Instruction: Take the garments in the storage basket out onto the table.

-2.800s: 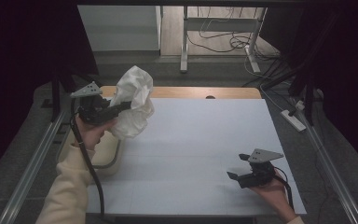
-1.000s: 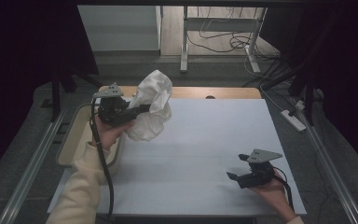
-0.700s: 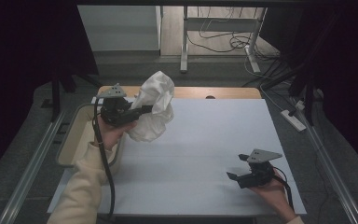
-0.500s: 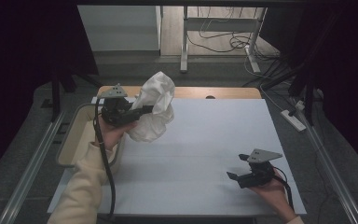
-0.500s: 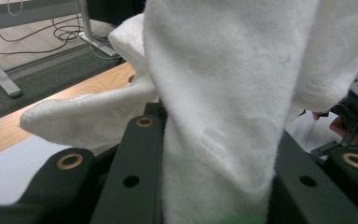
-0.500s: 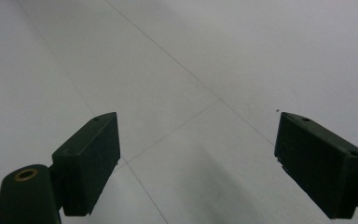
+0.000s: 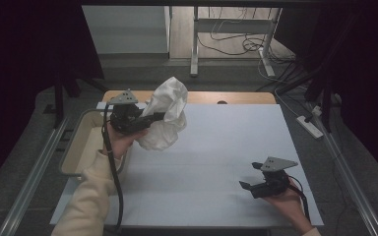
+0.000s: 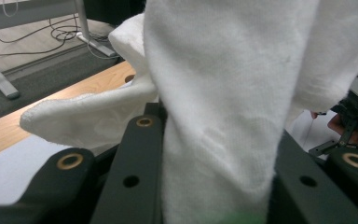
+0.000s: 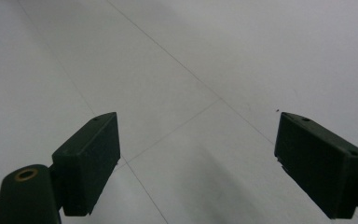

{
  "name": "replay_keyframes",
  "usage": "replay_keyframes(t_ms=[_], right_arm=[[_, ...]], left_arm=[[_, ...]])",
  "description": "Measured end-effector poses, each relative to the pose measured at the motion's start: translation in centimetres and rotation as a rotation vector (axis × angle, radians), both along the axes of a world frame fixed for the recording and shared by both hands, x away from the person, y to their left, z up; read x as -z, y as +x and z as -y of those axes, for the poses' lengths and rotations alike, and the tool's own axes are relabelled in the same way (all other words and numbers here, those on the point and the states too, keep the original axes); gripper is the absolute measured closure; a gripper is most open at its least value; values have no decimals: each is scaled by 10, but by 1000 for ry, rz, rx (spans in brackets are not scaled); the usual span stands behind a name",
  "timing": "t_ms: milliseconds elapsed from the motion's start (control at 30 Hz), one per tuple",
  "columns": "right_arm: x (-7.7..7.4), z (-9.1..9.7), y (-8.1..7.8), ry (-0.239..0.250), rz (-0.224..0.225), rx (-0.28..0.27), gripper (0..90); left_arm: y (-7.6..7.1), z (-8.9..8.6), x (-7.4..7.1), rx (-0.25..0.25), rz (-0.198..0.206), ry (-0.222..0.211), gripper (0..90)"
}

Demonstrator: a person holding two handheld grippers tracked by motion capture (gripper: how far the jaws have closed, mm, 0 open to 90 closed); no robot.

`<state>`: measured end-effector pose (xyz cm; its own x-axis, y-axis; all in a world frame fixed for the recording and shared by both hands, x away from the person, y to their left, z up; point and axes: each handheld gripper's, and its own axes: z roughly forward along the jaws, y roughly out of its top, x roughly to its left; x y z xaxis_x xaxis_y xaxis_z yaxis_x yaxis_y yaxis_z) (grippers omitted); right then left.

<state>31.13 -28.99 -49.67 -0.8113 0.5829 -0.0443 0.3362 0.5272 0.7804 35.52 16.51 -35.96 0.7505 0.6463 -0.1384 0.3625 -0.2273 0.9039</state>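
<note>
A white cloth (image 7: 166, 114) is pinched by the left hand-held gripper (image 7: 150, 119) and is held up above the far left part of the counter (image 7: 216, 147), beside a tub (image 7: 86, 142). The ends of its jaws are hidden by the cloth in the left gripper view. The right hand-held gripper (image 7: 248, 188) is spread wide, with nothing in it, low over the near right corner.

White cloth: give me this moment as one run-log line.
white cloth: held above table, bunched | left gripper: jaws shut on cloth | right gripper: jaws open, empty, low over table | bin: beside table's left edge
</note>
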Motion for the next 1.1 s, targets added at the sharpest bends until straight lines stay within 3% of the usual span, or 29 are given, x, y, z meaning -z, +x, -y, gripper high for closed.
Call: replay_keyframes(t_ms=[1100], right_arm=[[0, 0, 0, 2, -3, -2, 138]], left_arm=[[8, 33, 7, 58, -17, 31, 754]])
